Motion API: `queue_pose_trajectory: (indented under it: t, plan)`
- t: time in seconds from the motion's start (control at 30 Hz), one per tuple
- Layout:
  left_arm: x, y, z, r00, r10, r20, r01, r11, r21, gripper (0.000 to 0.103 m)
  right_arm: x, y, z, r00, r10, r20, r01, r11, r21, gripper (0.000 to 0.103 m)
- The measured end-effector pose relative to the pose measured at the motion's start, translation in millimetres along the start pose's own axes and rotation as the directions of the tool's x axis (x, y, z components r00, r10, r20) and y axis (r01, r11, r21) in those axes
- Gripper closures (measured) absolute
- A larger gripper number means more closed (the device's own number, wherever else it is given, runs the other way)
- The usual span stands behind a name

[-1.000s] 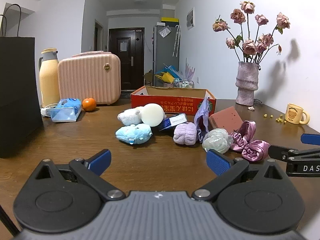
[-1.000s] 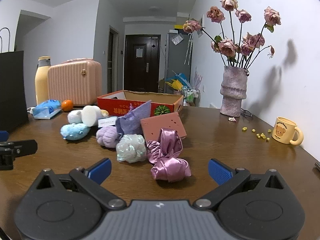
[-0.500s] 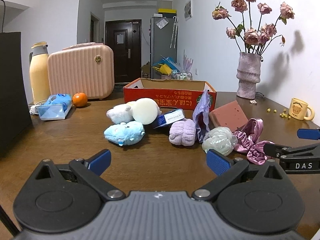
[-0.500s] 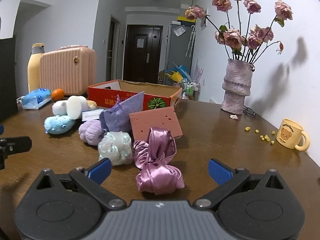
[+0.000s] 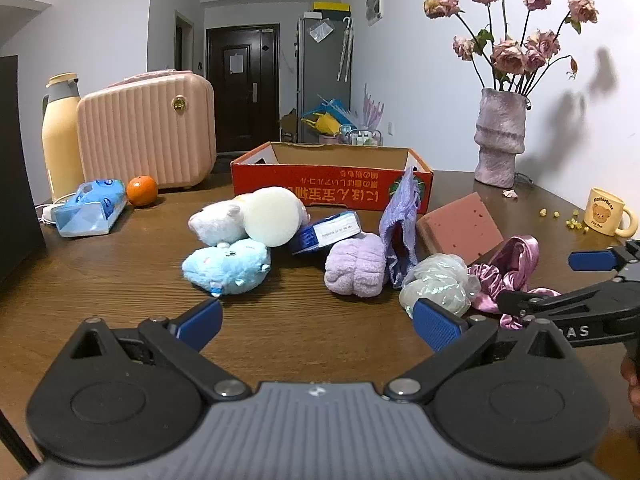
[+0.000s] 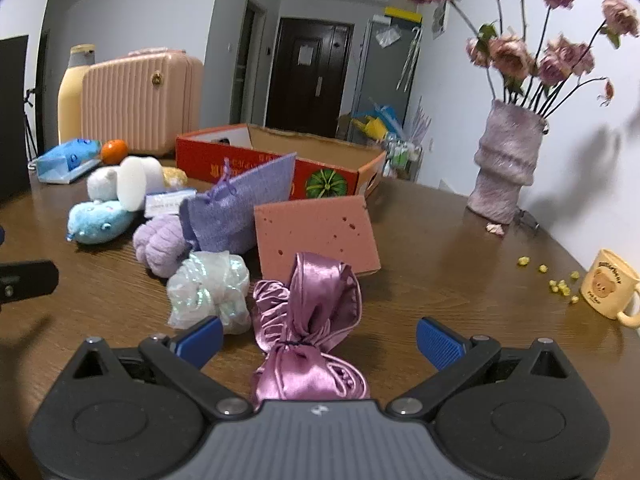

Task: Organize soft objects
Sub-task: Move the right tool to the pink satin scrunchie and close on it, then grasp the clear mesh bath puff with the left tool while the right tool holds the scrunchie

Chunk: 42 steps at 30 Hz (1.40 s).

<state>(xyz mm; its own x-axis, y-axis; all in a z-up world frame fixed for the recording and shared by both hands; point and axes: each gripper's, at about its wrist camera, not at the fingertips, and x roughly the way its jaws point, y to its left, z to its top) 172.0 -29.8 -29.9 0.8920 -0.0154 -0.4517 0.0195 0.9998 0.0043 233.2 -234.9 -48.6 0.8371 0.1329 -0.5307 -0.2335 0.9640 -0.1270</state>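
Soft things lie in a heap on the brown table before a red cardboard box [image 5: 332, 176] [image 6: 280, 160]. In the left wrist view I see a blue plush [image 5: 226, 266], a white plush [image 5: 218, 222], a round white sponge [image 5: 272, 216], a lilac fuzzy roll [image 5: 356, 266], a purple pouch [image 5: 402, 228], an iridescent scrunchie [image 5: 438, 284] and a pink sponge block [image 5: 460, 226]. My left gripper [image 5: 316, 322] is open, short of the heap. My right gripper [image 6: 318, 338] is open, and the pink satin scrunchie [image 6: 308, 320] lies between its fingers.
At the back left stand a pink case [image 5: 148, 132], a cream flask [image 5: 62, 136], an orange [image 5: 141, 190] and a blue tissue pack [image 5: 90, 208]. A vase of dried roses [image 6: 506, 164] and a bear mug [image 6: 608, 294] stand on the right, with yellow crumbs [image 6: 556, 280] nearby.
Both grippers have moved forward toward the heap. The right one has come in low, so that the pink satin scrunchie now lies between its open fingers. Nothing has been taken hold of.
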Motion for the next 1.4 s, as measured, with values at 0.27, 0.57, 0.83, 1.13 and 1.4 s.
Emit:
queue_pose_trajectory:
  t: [0.27,0.57,0.83,1.13,1.4]
  plan:
    - [15.5,0.9,-0.4,0.999,-0.003,-0.039,0.003,1.000,-0.015,0.000,29.8,-8.0,-0.7,0.996,0.066,-0.060,-0.064,0.997,0.030,0.012]
    - [22.5,1.9,-2.7,0.998,-0.002,-0.067,0.000,1.000,-0.026,0.000,41.6,-13.8,-4.6,0.982,0.155,-0.104,-0.145,0.985,0.091,0.052]
    - [21.1,-4.7,-2.6,0.998,0.009,-0.062,-0.010,1.000,-0.009,0.000,38.5,-15.5,-4.5,0.982,0.165,-0.088,-0.156,0.983,0.100,0.067]
    - [19.1,-20.5,1.6,0.998,-0.002,-0.062,0.003,1.000,0.016,0.000,28.9,-24.8,-3.7,0.988,0.154,-0.033,-0.149,0.981,0.122,0.068]
    - [22.8,-37.5,8.1,0.998,-0.015,-0.062,0.017,0.999,0.032,0.000,21.9,-39.0,-4.3,0.990,0.142,0.004,-0.141,0.979,0.148,0.068]
